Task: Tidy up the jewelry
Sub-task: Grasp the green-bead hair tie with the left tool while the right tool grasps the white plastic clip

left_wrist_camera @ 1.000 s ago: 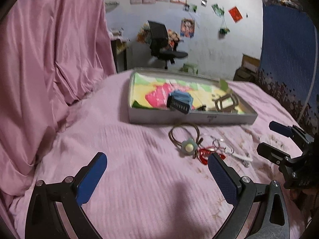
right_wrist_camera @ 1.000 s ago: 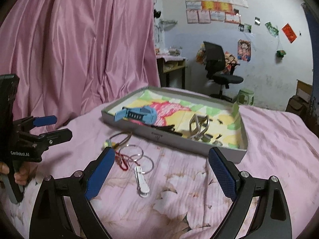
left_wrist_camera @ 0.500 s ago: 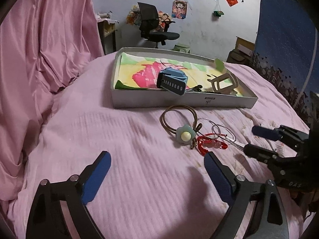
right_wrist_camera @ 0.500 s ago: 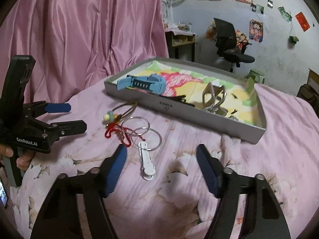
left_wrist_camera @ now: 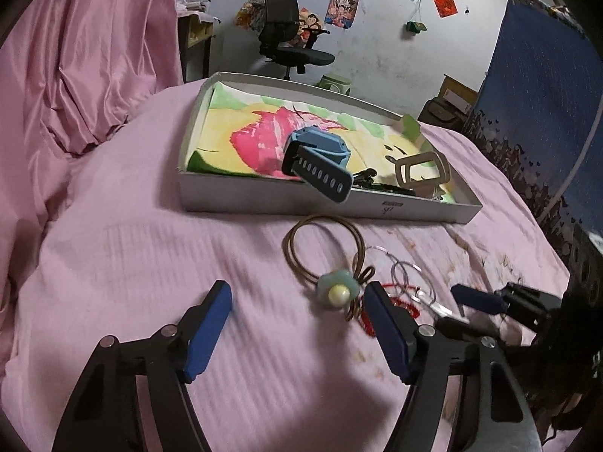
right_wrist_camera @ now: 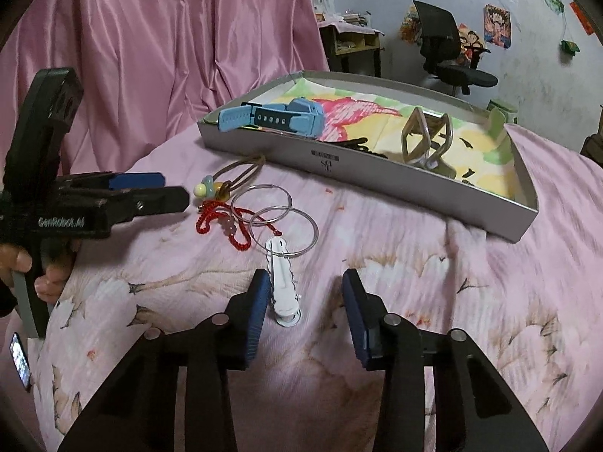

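Jewelry lies loose on the pink bedspread (right_wrist_camera: 433,263) in a small cluster, ahead of both tongs and short of the grey tray (right_wrist_camera: 377,179), which looks like the place it is meant to end up, since a blue watch (right_wrist_camera: 279,116), a tan claw clip (right_wrist_camera: 426,139) and some dark pieces already sit inside it. The right gripper (right_wrist_camera: 305,297) hangs low with its blue pads spread; a white hair clip (right_wrist_camera: 282,286) lies just ahead, its near end beside the inner face of the left pad (right_wrist_camera: 258,301), so this seems lined up as the next pick, the jaws held wide enough to straddle the clip's narrow body. Two silver hoops (right_wrist_camera: 282,229) overlap the clip's far tip, and a red beaded cord (right_wrist_camera: 226,226) is tangled under them, so lifting the clip may drag a hoop along. The left gripper (left_wrist_camera: 297,324) is also spread and holds nothing; a brown hair tie with a pale flower bead (left_wrist_camera: 337,292) lies just past its right pad (left_wrist_camera: 388,327), the loop reaching toward the tray wall. Seen from the right wrist, that left tool points at the bead from the side, probably waiting its turn on the tie while the other takes the clip. Both tongs are near each other, so crowding over the pile is a risk.
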Demonstrator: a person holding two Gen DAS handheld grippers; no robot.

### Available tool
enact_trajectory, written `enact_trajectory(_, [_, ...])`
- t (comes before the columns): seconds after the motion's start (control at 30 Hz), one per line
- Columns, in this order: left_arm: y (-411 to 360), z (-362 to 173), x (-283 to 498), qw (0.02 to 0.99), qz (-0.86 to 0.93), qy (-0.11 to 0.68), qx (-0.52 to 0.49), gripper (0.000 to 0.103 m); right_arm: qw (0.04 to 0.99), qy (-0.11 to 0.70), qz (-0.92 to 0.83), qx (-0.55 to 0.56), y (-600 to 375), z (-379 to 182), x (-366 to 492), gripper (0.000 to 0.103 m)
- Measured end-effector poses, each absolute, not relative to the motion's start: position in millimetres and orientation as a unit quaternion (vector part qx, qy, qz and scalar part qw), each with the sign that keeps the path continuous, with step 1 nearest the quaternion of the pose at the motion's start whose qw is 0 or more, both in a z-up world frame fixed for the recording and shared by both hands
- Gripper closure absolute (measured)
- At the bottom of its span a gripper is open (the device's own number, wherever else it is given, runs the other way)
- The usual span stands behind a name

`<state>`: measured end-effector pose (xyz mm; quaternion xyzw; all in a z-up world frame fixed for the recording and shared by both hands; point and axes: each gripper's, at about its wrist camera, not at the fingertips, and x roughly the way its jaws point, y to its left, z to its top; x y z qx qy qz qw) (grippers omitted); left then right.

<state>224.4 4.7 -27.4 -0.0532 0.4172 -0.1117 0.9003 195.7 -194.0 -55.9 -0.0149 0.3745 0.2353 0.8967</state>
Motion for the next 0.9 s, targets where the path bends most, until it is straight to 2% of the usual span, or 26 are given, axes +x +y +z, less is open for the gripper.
enact_trajectory(0.17, [-1.9, -31.1, 232.9, 0.895, -0.121, 0.426, -0.056, 0.045, 0.895, 0.378, 0.238, -0.012, -193.9, -57.6, 197.5, 0.068])
enact_trajectory(0.43, [-5.2, -34.8, 236.2, 0.890, -0.130, 0.433, -0.055, 0.057, 0.892, 0.382, 0.241, -0.005, -195.5, -59.1, 199.3, 0.068])
enact_trajectory(0.57, [-4.2, -37.6, 236.6, 0.887, -0.136, 0.436, -0.063, 0.074, 0.892, 0.382, 0.243, -0.004, -195.8, -59.8, 200.2, 0.070])
enact_trajectory(0.63, [-3.4, -39.0, 236.8, 0.886, -0.139, 0.437, -0.068, 0.078, 0.891, 0.382, 0.245, -0.003, -194.5, -60.4, 200.5, 0.075])
enact_trajectory(0.9, [-2.3, -39.3, 234.5, 0.887, -0.146, 0.432, -0.073, 0.080, 0.889, 0.382, 0.252, 0.000, -195.3, -60.1, 195.9, 0.089])
